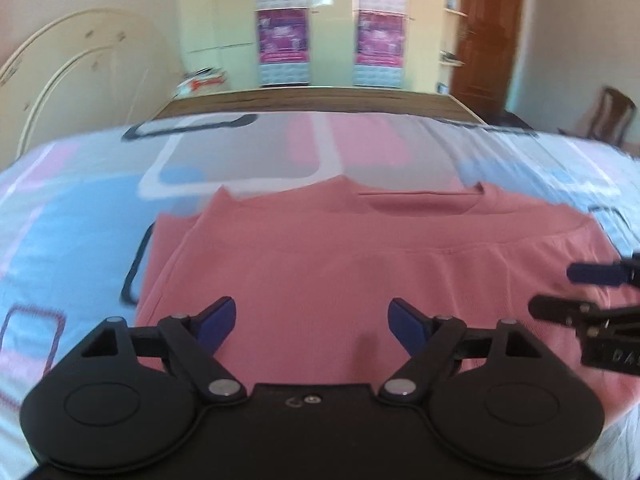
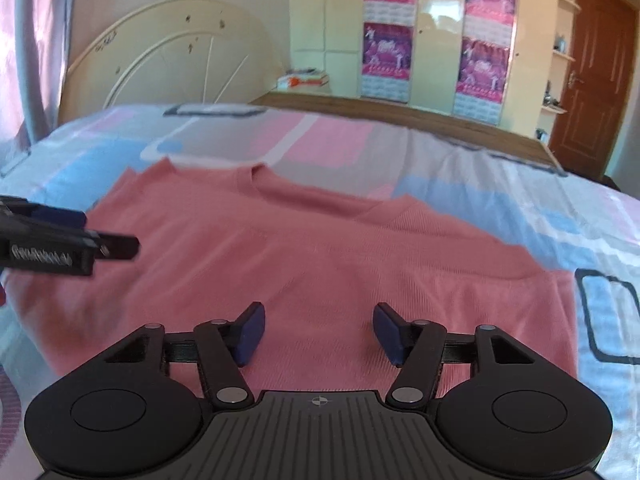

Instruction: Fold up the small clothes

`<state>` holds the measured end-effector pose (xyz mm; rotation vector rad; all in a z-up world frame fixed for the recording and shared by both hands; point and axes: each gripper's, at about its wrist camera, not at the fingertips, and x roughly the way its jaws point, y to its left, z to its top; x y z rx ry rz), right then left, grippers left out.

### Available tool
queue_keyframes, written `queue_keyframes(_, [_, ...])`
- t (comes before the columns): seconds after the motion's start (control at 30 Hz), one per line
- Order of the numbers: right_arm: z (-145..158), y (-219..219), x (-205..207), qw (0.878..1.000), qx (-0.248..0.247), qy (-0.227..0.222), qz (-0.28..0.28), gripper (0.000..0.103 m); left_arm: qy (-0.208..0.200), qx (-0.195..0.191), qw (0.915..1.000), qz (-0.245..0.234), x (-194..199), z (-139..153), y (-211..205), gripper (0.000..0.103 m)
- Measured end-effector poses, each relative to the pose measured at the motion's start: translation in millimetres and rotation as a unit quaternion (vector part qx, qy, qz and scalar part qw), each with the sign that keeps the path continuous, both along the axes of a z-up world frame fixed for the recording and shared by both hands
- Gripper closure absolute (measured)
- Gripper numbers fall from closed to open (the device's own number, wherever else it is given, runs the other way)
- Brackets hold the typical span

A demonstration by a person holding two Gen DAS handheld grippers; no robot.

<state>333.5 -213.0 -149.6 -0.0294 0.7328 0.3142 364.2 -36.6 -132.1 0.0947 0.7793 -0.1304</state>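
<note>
Item one: my left black two-finger gripper with blue pads (image 1: 312, 326), bottom centre of the left wrist view. It tilts down toward the bed; I see the jaws standing wide apart with nothing between the pads, only cloth beneath them. In the right wrist view the same tool juts in from the left edge (image 2: 120, 240), seen side-on, its body cut off by the frame.

Item two: my right black two-finger gripper with blue pads (image 2: 319, 334), bottom centre of the right wrist view, also pitched downward. Its jaws stand partly apart and grip nothing. In the left wrist view its fingers enter from the right edge (image 1: 560, 292), smeared, the rest out of frame.

Item three: the salmon-pink ribbed knit top (image 1: 360, 264), lying spread on the bed, filling the middle of both views, neckline toward the upper part of the frame. Its near hem is hidden behind both gripper bodies. I cannot tell whether either tool touches the cloth.

Item four: the bedsheet with pink, blue and white blocks (image 2: 580, 216), under the top, blurred at its far edge.

Item five: cream curved headboard (image 2: 172, 52), upper left. Wardrobe with magenta posters (image 2: 488, 40), upper right; the poster print is unreadable. Brown wooden door (image 2: 600, 72), far right, partly cut off.
</note>
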Motion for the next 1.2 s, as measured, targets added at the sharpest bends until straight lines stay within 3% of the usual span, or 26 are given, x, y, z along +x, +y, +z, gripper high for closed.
queue_keyframes(0.17, [6.8, 18.9, -4.7, 1.000, 0.008, -0.001, -0.011, 0.045, 0.026, 0.004, 0.9996, 0.005, 20.6, -26.0, 10.1, 0.022])
queue_keyframes(0.27, [3.1, 26.3, -5.5, 0.999, 0.015, 0.014, -0.027, 0.045, 0.039, -0.012, 0.9990, 0.016, 25.1, -39.0, 31.7, 0.012])
queue_keyframes(0.33, [-1.3, 32.3, -6.8, 0.999, 0.002, 0.019, -0.034, 0.045, 0.044, -0.030, 0.9985, 0.013, 26.4, -41.4, 43.6, 0.011])
queue_keyframes(0.5, [-12.8, 38.3, -7.5, 0.997, -0.040, 0.028, -0.059, 0.045, 0.043, -0.025, 0.9987, -0.007, 26.9, -40.8, 59.8, 0.012])
queue_keyframes(0.67, [1.8, 38.0, -21.8, 0.994, -0.023, 0.030, -0.104, 0.045, 0.050, -0.016, 0.9985, -0.015, 21.7, -33.5, 69.9, 0.019])
queue_keyframes(0.83, [9.0, 42.0, -43.3, 0.992, -0.026, 0.034, -0.122, 0.045, 0.061, -0.032, 0.9975, -0.014, 9.2, -24.1, 78.4, 0.019])
queue_keyframes(1.03, [22.6, 43.3, -53.5, 0.991, -0.015, 0.027, -0.128, 0.045, 0.070, -0.046, 0.9964, -0.014, -15.1, -14.2, 85.8, 0.019])
queue_keyframes(1.2, [26.0, 41.9, -54.3, 0.994, -0.009, 0.023, -0.105, 0.045, 0.087, -0.078, 0.9930, 0.018, -46.7, -11.0, 101.0, 0.020])
